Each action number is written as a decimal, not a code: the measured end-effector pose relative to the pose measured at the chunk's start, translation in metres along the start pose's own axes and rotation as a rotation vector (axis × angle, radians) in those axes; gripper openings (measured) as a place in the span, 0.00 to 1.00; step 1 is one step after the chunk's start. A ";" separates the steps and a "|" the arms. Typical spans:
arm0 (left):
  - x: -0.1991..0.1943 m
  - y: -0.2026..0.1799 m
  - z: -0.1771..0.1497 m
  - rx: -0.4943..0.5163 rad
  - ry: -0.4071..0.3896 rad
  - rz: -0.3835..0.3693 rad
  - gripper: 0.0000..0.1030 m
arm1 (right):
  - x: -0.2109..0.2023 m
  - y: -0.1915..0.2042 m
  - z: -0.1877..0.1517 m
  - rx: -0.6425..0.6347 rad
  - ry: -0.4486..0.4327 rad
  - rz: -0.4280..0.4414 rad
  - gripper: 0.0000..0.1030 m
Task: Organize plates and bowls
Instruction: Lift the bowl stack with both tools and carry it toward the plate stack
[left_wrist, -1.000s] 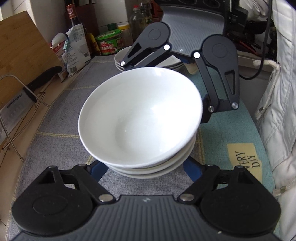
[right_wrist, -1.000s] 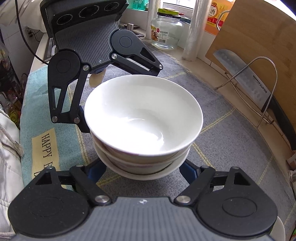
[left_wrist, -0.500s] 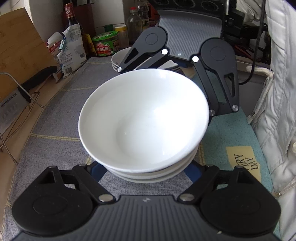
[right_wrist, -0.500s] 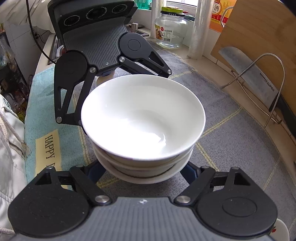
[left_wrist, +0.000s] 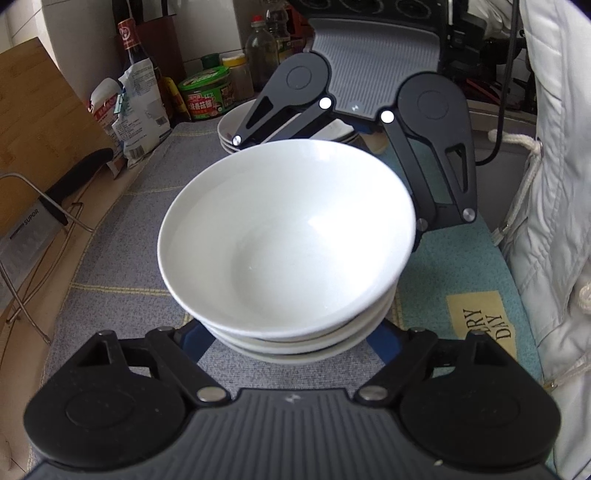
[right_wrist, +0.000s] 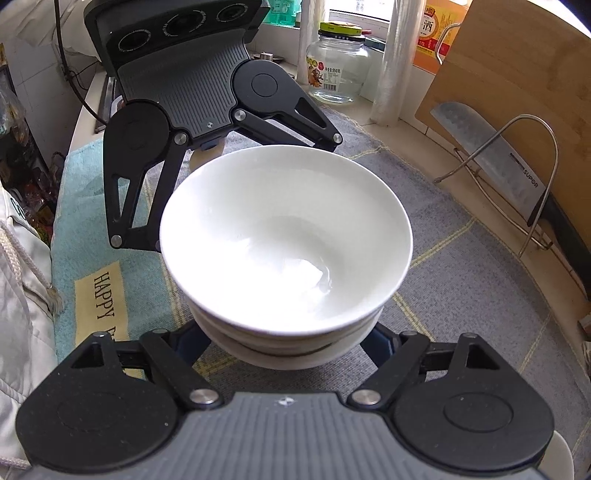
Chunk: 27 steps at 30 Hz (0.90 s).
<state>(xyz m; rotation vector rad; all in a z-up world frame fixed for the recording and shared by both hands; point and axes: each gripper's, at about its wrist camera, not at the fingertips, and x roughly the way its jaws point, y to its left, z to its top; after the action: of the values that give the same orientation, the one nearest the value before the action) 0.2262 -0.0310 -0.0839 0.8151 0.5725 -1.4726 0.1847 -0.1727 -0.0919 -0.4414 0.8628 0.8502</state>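
Two hand-held grippers, left (left_wrist: 291, 332) and right (right_wrist: 291, 343), clamp a bowl stack (left_wrist: 286, 251) from opposite sides above the bench (left_wrist: 122, 258) (mid-carry), next needing a level set-down near the plates (left_wrist: 231, 129).

I read "SUPOR" on knife (right_wrist: 491, 155), "HAPPY" & "DAY" on mat (right_wrist: 103, 295), "酒" on box (right_wrist: 428, 26), "950" on jar (right_wrist: 338, 70).

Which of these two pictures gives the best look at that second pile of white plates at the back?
The left wrist view. There the stack of plates sits behind the bowls, partly hidden by the opposite tongs. In the right wrist view only a sliver of white shows at the bottom right corner, and I can't tell whether that is the plates.
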 end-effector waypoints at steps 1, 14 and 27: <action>-0.001 0.000 0.001 -0.001 0.001 0.000 0.84 | -0.002 0.001 0.001 -0.004 -0.004 -0.003 0.86; -0.006 -0.008 0.031 0.055 0.019 0.037 0.84 | -0.037 0.002 -0.003 -0.018 -0.030 -0.053 0.86; 0.006 -0.014 0.087 0.106 -0.001 0.043 0.84 | -0.089 -0.008 -0.031 -0.005 -0.036 -0.105 0.86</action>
<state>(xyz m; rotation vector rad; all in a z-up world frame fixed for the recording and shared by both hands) 0.1999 -0.1010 -0.0360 0.9035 0.4763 -1.4730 0.1440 -0.2388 -0.0383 -0.4704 0.7978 0.7620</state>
